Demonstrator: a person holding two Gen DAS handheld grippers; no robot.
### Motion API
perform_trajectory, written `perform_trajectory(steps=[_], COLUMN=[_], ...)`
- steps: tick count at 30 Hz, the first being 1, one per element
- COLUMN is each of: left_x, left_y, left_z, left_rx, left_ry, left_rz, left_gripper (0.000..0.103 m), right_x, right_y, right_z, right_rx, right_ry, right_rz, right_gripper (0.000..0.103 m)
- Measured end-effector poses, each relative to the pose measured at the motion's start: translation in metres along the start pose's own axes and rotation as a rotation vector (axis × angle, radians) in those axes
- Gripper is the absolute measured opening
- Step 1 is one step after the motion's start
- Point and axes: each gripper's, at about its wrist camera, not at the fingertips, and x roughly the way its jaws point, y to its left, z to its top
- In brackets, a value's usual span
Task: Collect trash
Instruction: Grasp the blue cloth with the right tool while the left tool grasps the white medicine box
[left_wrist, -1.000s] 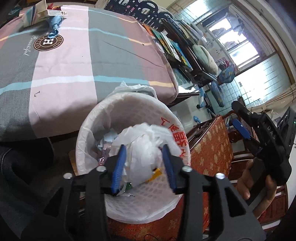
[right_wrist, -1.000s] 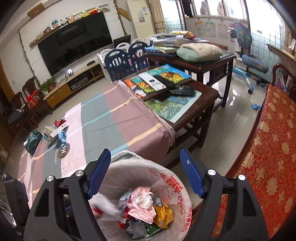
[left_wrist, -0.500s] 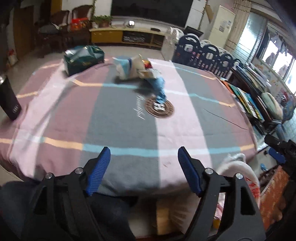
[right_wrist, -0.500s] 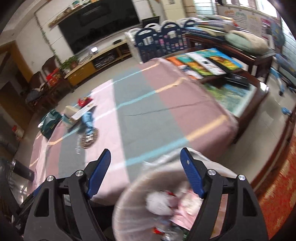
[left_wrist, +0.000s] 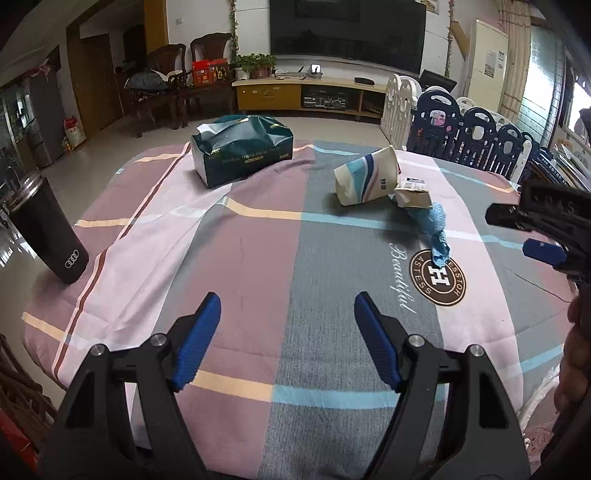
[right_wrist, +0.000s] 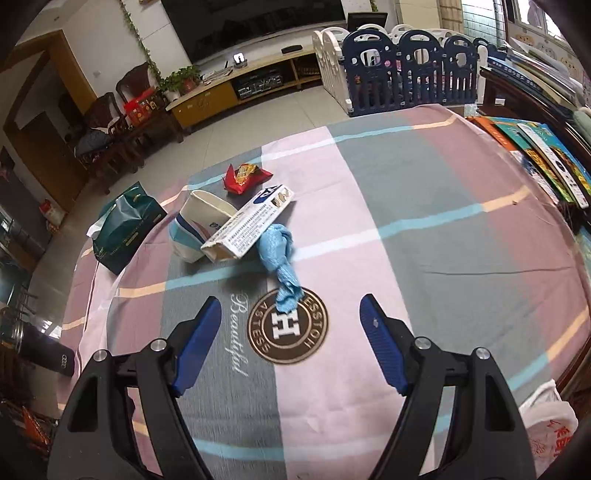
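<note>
Both grippers are hanging wide open and empty over the striped surface (right_wrist: 424, 192): the right gripper (right_wrist: 290, 341) is pointing at the twisted blue wrapper (right_wrist: 280, 258) lying just ahead of its fingertips, with the white carton (right_wrist: 247, 225) and crushed paper cup (right_wrist: 195, 229) beyond, while the left gripper (left_wrist: 286, 341) is facing bare cloth with that litter ahead and to its right. Probably best, the right one is lowering astride the wrapper's thin tail, pinching it clear of the cloth, so the carton touching it is not dragged.

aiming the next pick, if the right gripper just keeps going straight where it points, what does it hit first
Most likely the crumpled blue plastic: the open, empty right gripper points at its near tip over the round logo. Depth is uncertain; it may touch cloth first.
</note>
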Motion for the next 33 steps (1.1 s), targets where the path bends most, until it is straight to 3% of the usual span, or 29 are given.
perform_trajectory(steps=[3,7,12,13,15,18,21,23,25,27,28,30,33], left_x=[0.019,0.026,0.035,0.035,0.036,0.032,0.024,0.014,0.005,0.004,0.005,0.009,0.012], left_y=[0.012,0.035,0.035,0.035,0.035,0.04,0.052,0.064,0.079,0.09,0.093,0.095,0.091], left_z=[-0.005,-0.008,-0.01,-0.01,-0.01,-0.01,-0.011,-0.011,-0.014,-0.017,-0.018,-0.019,-0.018], left_rx=[-0.06,-0.188,-0.209,-0.21,-0.215,-0.247,-0.31,-0.376,-0.457,-0.519,-0.536,-0.557,-0.541], left_ry=[0.08,0.106,0.143,0.143,0.144,0.131,0.086,0.033,-0.016,-0.019,-0.012,0.013,0.035], left_rz=[-0.034,-0.082,-0.089,-0.089,-0.09,-0.078,-0.045,-0.016,-0.005,-0.007,-0.01,-0.018,-0.029], left_gripper=[0.075,0.075,0.075,0.075,0.075,0.075,0.075,0.076,0.077,0.077,0.077,0.079,0.084], right_x=[0.03,0.07,0.117,0.122,0.124,0.114,0.097,0.09,0.08,0.062,0.053,0.038,0.026], right_y=[0.008,0.007,0.015,0.014,0.012,0.017,0.03,0.043,0.056,0.069,0.071,0.069,0.055], right_z=[0.026,0.057,0.07,0.069,0.063,0.05,0.026,0.0,-0.026,-0.049,-0.055,-0.055,-0.031], right_rx=[0.049,0.176,0.204,0.215,0.226,0.168,0.067,-0.017,-0.113,-0.246,-0.284,-0.317,-0.259], right_ry=[0.021,0.053,0.159,0.181,0.186,0.194,0.242,0.329,0.408,0.451,0.439,0.371,0.202], right_rz=[0.03,0.029,0.071,0.09,0.089,0.169,0.236,0.272,0.367,0.441,0.442,0.381,0.259], right_gripper=[0.076,0.076,0.075,0.07,0.044,0.026,0.02,0.02,0.02,0.023,0.025,0.044,0.047])
